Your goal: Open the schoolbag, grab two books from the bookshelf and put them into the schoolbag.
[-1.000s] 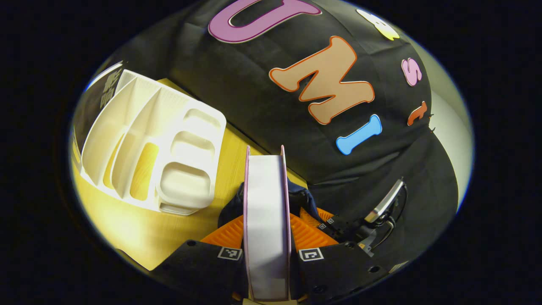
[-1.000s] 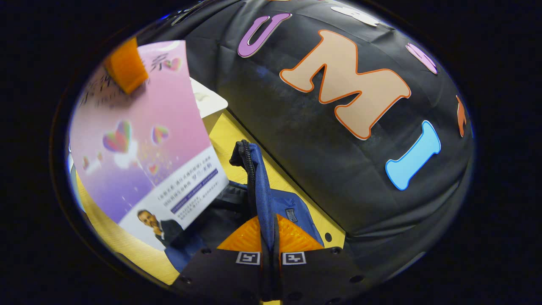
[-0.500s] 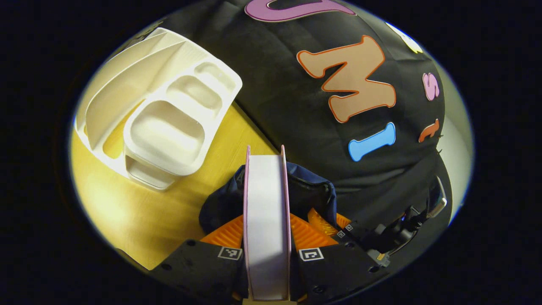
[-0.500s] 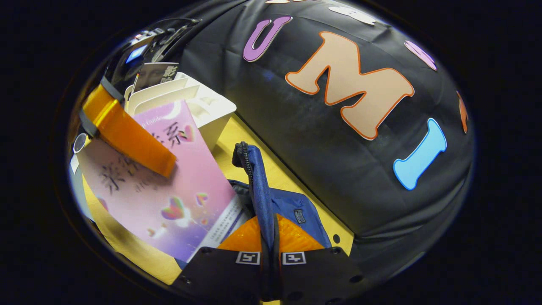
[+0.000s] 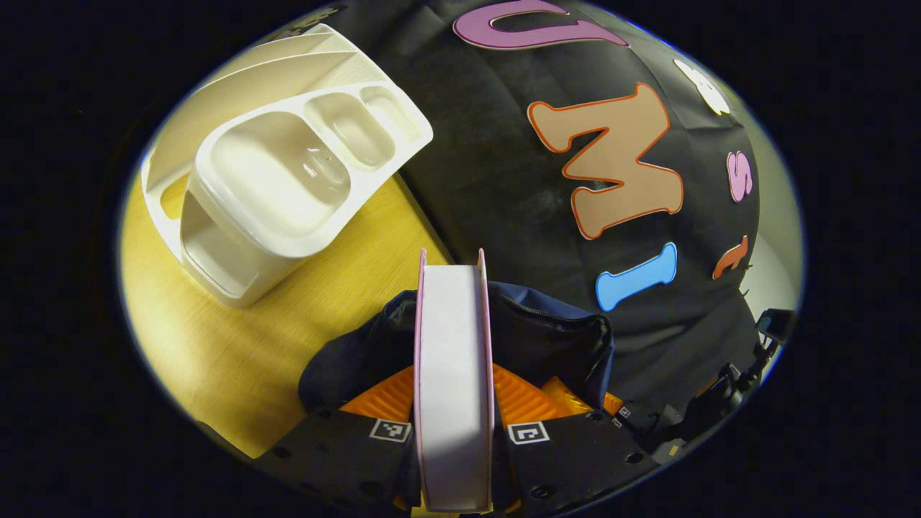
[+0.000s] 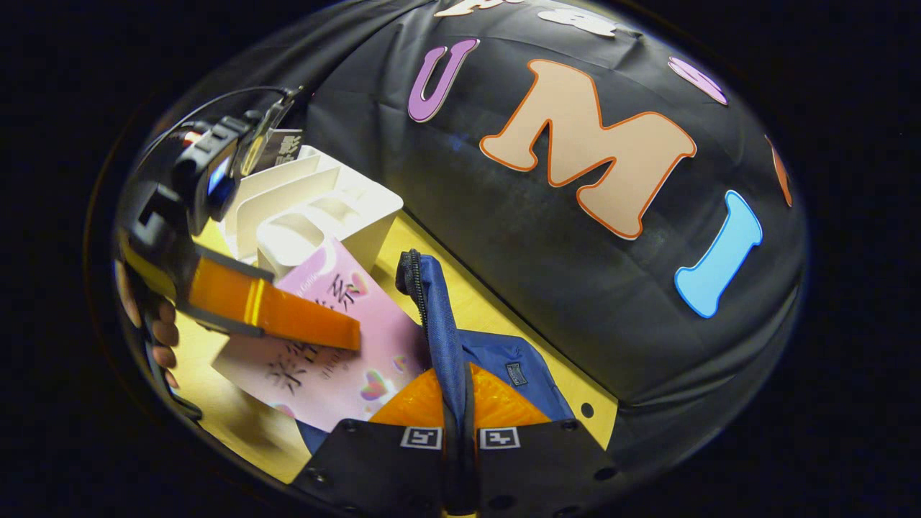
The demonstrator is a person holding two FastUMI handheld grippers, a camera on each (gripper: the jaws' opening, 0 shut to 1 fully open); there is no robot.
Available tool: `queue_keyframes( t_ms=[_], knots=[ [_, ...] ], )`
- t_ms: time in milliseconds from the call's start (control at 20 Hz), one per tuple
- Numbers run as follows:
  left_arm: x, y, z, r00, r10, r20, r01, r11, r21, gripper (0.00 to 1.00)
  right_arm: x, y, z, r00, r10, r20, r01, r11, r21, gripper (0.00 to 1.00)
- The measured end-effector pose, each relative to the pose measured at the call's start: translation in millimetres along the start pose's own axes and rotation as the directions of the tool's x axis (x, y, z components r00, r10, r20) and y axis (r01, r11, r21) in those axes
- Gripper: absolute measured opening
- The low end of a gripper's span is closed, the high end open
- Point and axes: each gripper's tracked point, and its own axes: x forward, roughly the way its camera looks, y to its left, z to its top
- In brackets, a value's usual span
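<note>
Left gripper [image 5: 453, 403]: clenched on pink book [image 5: 453, 374], fore-edge up, above open navy schoolbag [image 5: 547, 338].
Right gripper [image 6: 459, 414]: clamped on schoolbag's zipper edge.
White bookshelf [image 5: 273, 180]: on yellow counter [image 5: 288, 316], beside schoolbag.

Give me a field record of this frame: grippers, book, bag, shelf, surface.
left gripper: shut on the pink book, page edge toward its camera
right gripper: shut on the zipper edge of the blue schoolbag, holding it up
pink book: lower end at the schoolbag's opening
blue schoolbag: open, on the wooden table
white bookshelf: on the table beyond the schoolbag; one more book at its far end
person's hand: on the left gripper's handle
</note>
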Motion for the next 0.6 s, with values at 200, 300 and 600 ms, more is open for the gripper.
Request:
queue_keyframes(
  t_ms=[200,300,600],
  knots=[
    [18,4,-24,1.0,-0.005,0.004,0.005,0.999,-0.031,0.34,-5,6,8,0.999,0.031,0.016,-0.031,0.999,0.023,0.05],
    [31,0,-36,1.0,-0.009,-0.007,0.008,1.0,-0.026,0.35,-6,11,11,0.999,0.047,0.024,-0.047,0.999,0.027,0.05],
    [58,3,-52,0.999,-0.04,-0.009,0.039,0.996,-0.076,0.35,-13,11,12,0.998,0.062,0.031,-0.063,0.997,0.042,0.05]
  ],
)
